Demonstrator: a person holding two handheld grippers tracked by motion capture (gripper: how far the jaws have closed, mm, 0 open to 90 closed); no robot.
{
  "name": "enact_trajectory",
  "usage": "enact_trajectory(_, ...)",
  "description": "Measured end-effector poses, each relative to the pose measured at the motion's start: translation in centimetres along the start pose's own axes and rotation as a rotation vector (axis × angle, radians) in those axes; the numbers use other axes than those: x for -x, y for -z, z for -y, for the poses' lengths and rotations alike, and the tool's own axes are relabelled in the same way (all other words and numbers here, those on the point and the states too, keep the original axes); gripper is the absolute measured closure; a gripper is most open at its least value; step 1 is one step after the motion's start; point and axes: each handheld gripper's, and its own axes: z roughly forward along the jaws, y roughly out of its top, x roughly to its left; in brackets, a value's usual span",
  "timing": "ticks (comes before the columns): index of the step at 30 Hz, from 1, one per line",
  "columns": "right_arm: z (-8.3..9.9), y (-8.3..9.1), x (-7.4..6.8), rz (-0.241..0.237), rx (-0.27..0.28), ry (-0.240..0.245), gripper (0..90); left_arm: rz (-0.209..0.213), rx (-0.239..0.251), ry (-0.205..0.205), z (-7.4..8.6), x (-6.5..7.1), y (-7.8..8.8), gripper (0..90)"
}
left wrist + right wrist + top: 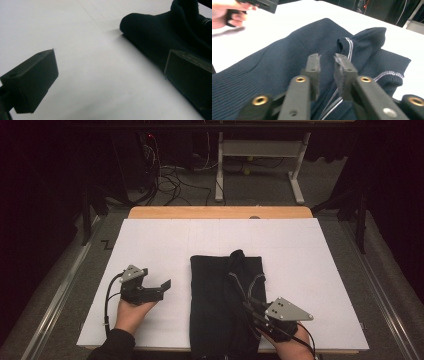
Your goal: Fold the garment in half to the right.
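A dark navy knit sweater [220,290] lies folded on the white sheet [150,245], with thin white trim lines and a bunched fold at its far edge [362,40]. My left gripper [156,277] rests low on the sheet just left of the sweater, jaws wide open with only bare sheet between them [111,57]; the sweater's edge [150,32] lies beside its right jaw. My right gripper [248,304] hovers over the sweater's near right part. Its jaws [327,58] stand a narrow gap apart, with no cloth pinched; the knit [274,67] lies beneath them.
The sheet covers a wooden table [220,212]. Bare sheet lies left, right and beyond the sweater. Behind the table are floor cables [170,182] and a white desk frame [260,150]. The person's other hand with the left gripper [237,10] is across the sweater.
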Motion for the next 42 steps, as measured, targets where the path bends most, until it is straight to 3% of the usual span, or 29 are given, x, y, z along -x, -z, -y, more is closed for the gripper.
enact_trajectory(5, -1.6, -2.0, -0.2, -0.007, -0.053, 0.035, 90.0, -0.01, 0.001, 0.003, 1.3, -0.8, 0.8, 0.0)
enact_trajectory(13, -3.5, -5.8, -2.8, -0.061, -0.211, 0.155, 90.0, 0.014, 0.008, 0.012, 1.7, -0.8, 0.7, 0.0)
enact_trajectory(15, -3.5, -6.2, -3.3, -0.047, -0.24, 0.172, 89.4, 0.02, 0.012, 0.008, 1.7, -0.7, 0.8, 0.0)
enact_trajectory(18, -3.2, -6.4, -3.4, -0.038, -0.282, 0.167, 67.6, 0.024, 0.021, 0.004, 1.6, -0.6, 1.0, 0.0)
enact_trajectory(20, -2.9, -6.6, -3.3, -0.01, -0.313, 0.174, 60.6, 0.025, 0.021, 0.009, 1.6, -0.6, 0.9, 0.0)
enact_trajectory(23, -2.3, -6.8, -3.0, -0.003, -0.361, 0.171, 63.3, 0.026, 0.016, 0.009, 1.6, -0.6, 0.8, 0.0)
enact_trajectory(25, -2.0, -6.8, -2.7, 0.01, -0.379, 0.181, 78.0, 0.028, 0.018, 0.009, 1.5, -0.6, 0.8, 0.0)
enact_trajectory(26, -1.9, -6.7, -2.6, 0.015, -0.371, 0.178, 85.8, 0.028, 0.019, 0.009, 1.5, -0.6, 0.9, 0.0)
enact_trajectory(27, -1.8, -6.5, -2.4, 0.017, -0.366, 0.172, 87.1, 0.029, 0.021, 0.009, 1.4, -0.6, 0.9, 0.0)
enact_trajectory(31, -1.4, -5.2, -1.6, 0.02, -0.316, 0.141, 87.7, 0.027, 0.026, 0.01, 1.4, -0.7, 1.2, 0.0)
enact_trajectory(36, 0.0, -3.0, 0.3, 0.038, -0.235, 0.051, 87.6, 0.019, 0.023, 0.0, 1.4, -0.9, 1.6, 0.0)
enact_trajectory(39, 1.1, -1.7, 1.6, 0.041, -0.221, -0.009, 87.4, 0.021, 0.021, -0.003, 1.5, -1.0, 1.9, 0.0)
enact_trajectory(42, 2.3, -0.8, 2.6, 0.05, -0.231, -0.035, 87.1, 0.022, 0.02, -0.011, 1.5, -0.9, 2.1, 0.0)
